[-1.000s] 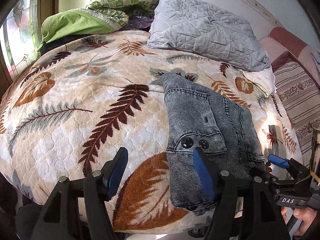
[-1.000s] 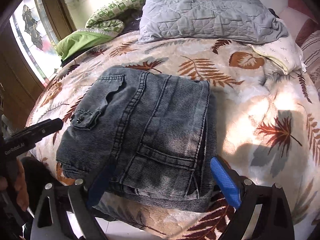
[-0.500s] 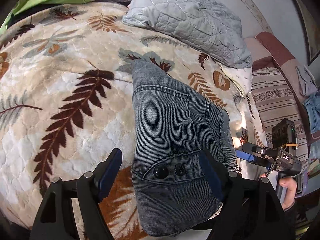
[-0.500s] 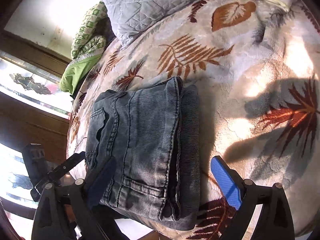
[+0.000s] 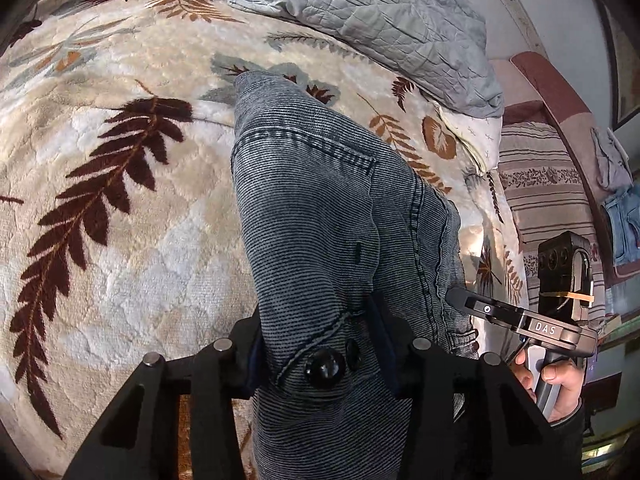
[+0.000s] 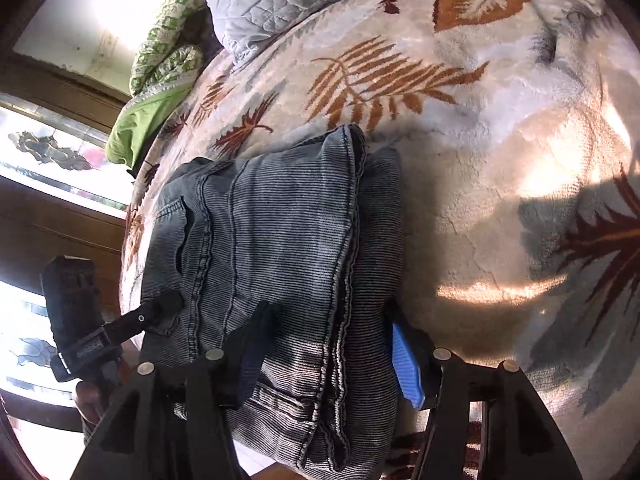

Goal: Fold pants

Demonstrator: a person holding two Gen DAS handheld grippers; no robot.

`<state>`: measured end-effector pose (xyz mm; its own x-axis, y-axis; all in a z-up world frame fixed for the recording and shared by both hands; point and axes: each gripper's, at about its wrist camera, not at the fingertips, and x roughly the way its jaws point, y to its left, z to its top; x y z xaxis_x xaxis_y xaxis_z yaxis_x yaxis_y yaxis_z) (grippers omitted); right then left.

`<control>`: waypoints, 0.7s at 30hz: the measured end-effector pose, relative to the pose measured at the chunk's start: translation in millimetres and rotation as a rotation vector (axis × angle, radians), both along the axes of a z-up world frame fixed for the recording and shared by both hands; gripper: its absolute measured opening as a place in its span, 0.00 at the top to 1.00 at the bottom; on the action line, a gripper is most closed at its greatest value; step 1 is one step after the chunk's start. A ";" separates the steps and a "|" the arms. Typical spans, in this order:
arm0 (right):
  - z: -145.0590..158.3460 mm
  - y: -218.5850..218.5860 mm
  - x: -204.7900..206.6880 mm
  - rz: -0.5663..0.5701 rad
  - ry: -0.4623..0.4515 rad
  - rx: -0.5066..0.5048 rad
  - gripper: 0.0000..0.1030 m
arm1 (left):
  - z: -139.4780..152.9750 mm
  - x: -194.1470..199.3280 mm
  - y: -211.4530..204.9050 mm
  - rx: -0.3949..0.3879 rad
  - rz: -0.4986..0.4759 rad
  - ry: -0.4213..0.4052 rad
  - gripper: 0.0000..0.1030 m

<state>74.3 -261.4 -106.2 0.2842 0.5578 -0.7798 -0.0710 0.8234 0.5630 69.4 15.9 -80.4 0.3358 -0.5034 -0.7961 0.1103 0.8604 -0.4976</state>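
Left wrist: pants (image 5: 320, 216) between fingers (image 5: 382, 336).

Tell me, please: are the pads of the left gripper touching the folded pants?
Touching. The left wrist view shows both pads of the left gripper pressed into the pants beside the two black buttons.

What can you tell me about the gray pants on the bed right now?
The pants are dark gray, faded corduroy-like cloth, folded into a thick stack at the near edge of the leaf-print blanket. Seams, a pocket edge and two dark buttons show. Both claws have just been closing: the left claw pinches the buttoned end, and the right claw clamps the layered end.
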 end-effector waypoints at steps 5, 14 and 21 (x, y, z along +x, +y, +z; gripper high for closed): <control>27.9 5.2 -12.6 -0.006 -0.095 -0.039 0.81 | 31.6 -13.5 -9.7 0.090 -0.029 -0.117 0.79; 112.0 27.5 11.4 0.002 -0.303 -0.040 0.84 | 97.8 17.3 20.0 0.109 0.007 -0.302 0.79; 81.9 47.0 56.4 -0.033 -0.272 -0.037 0.84 | 42.0 68.6 35.1 0.129 0.068 -0.182 0.68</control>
